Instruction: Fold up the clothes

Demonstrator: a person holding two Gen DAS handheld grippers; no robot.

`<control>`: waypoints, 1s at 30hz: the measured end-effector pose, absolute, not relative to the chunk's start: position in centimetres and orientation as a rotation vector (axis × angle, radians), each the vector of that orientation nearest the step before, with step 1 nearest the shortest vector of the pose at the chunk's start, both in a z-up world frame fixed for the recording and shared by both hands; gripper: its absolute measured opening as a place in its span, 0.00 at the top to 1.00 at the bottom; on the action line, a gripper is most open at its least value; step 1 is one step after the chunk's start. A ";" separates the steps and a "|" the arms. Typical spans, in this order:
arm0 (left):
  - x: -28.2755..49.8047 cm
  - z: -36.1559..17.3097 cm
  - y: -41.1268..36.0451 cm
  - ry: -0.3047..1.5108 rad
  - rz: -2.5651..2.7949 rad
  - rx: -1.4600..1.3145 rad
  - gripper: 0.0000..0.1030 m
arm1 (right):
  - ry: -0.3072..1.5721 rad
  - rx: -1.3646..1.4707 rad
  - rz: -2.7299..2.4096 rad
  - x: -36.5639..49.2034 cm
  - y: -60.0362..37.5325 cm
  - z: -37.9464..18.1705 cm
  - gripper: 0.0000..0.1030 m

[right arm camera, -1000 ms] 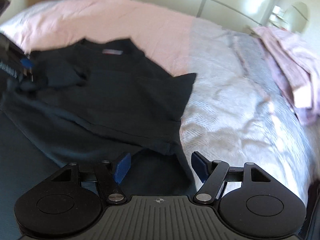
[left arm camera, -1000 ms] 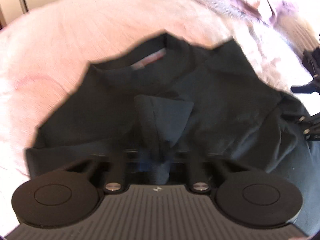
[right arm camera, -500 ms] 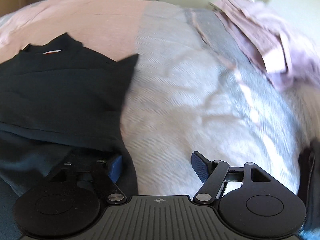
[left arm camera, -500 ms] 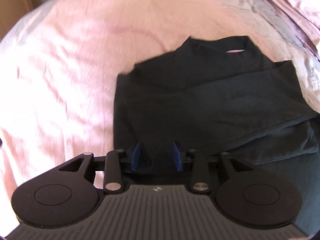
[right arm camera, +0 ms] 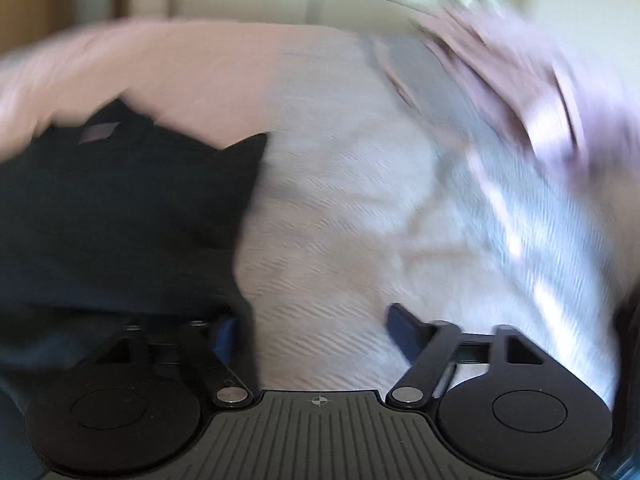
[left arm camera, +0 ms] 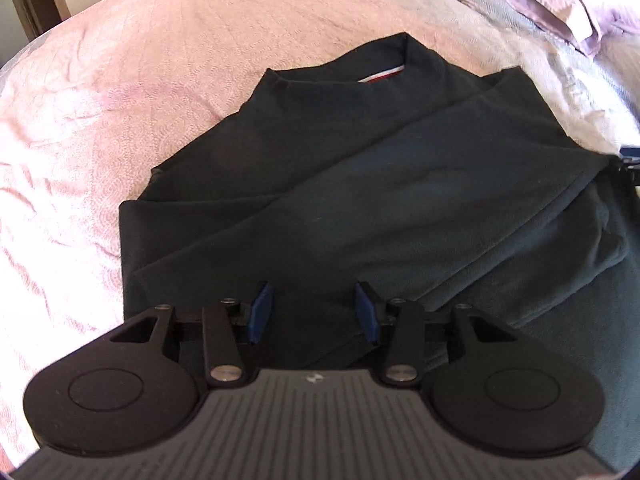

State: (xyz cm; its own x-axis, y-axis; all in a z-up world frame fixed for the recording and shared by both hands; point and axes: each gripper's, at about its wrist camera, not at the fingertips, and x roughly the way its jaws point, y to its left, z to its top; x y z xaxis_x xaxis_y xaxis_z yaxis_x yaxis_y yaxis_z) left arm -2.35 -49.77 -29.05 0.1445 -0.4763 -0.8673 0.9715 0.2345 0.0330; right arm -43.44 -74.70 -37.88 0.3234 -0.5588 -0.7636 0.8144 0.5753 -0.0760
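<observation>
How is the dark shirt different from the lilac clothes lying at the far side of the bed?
The dark shirt is near-black; the lilac clothes are pale purple. The shirt lies close below the left gripper, partly folded with a flap laid across it; the lilac clothes lie far off, heaped at the edge. Both rest on the bedspread.

Left wrist view: close above dark shirt [left arm camera: 360,184], facing its collar. Right wrist view: blurred, by the shirt's right edge [right arm camera: 120,220], facing bedspread [right arm camera: 360,220]. Shared: shirt, bedspread [left arm camera: 120,80].
</observation>
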 end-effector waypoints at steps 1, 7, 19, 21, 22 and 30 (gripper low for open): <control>-2.4 -28.9 -49.4 0.867 -1.182 0.726 0.60 | 0.844 0.372 -0.926 -43.8 -74.8 -37.9 0.24; -2.5 -28.7 -46.6 0.934 -1.130 0.770 0.59 | 0.825 0.392 -0.994 -45.2 -72.1 -36.1 0.24; -4.8 -27.8 -38.4 1.030 -1.072 0.777 0.56 | 0.860 0.472 -0.940 -49.2 -59.7 -33.3 0.24; -6.0 -28.3 -37.2 1.029 -1.101 0.802 0.52 | 0.886 0.501 -0.901 -49.2 -57.4 -33.6 0.24; -6.8 -28.5 -36.5 1.018 -1.123 0.823 0.49 | 0.900 0.518 -0.879 -49.1 -56.2 -33.9 0.24; -10.2 -27.8 -28.9 0.933 -1.355 0.977 0.44 | 1.065 0.688 -0.933 -50.1 -45.7 -35.9 0.23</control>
